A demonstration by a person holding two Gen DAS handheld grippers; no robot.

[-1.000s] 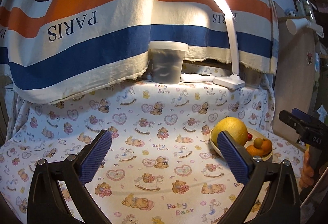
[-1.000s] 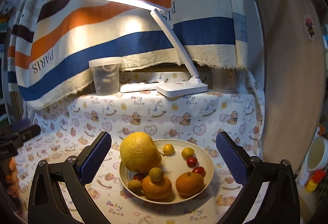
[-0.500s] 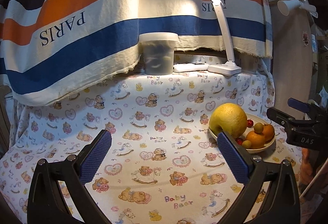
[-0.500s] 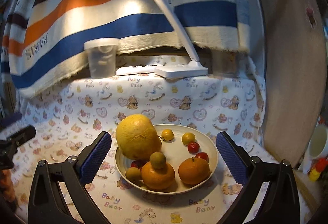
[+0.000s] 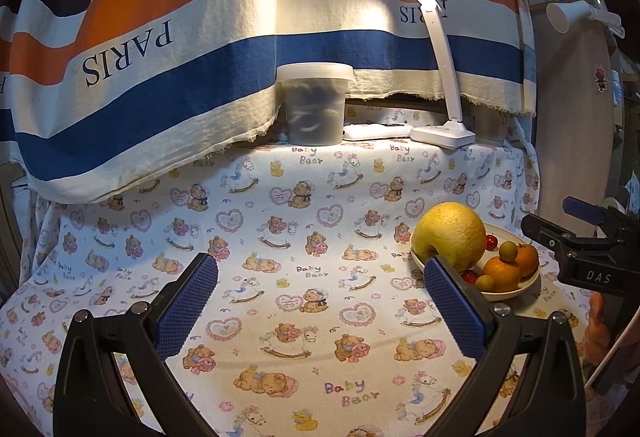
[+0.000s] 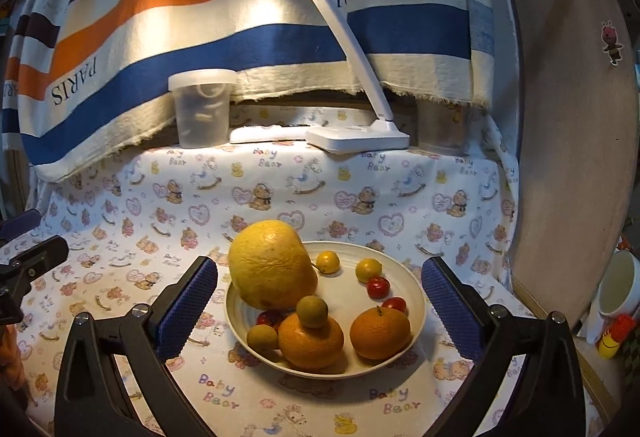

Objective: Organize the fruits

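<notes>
1. Right claw (image 6: 319, 307) hangs wide and empty, its blue pads framing the bowl (image 6: 412, 321) of fruit on the bear-print worktop (image 6: 280, 193). Left claw (image 5: 320, 307) is just as wide, nothing held, over bare cloth with the bowl off to its right.

2. The big yellow citrus (image 6: 272, 265) sits at the bowl's left rim, overhanging it. It looks heavy and firm, with a pebbly rind that should grip well. I'd take it across its middle; the pads look barely wide enough.

3. Two oranges (image 6: 311, 341) at the front: firm, round, likely to roll. The left one carries a small green fruit (image 6: 312, 311) on top, which will probably tumble if the orange moves first.

4. The little red fruits (image 6: 378, 286) look smooth and soft-skinned, easy to squash or squirt out of the pads. The two small yellow fruits (image 6: 368, 269) call for the same light pinch.

5. Hard to read: a red one (image 6: 269, 318) is half buried between the citrus and the orange. In the left view, that claw's right finger hides part of the bowl.

6. There's no obvious place for sorted fruit. The lidded tub (image 6: 202, 109) at the back is cloudy, its contents unclear.
</notes>
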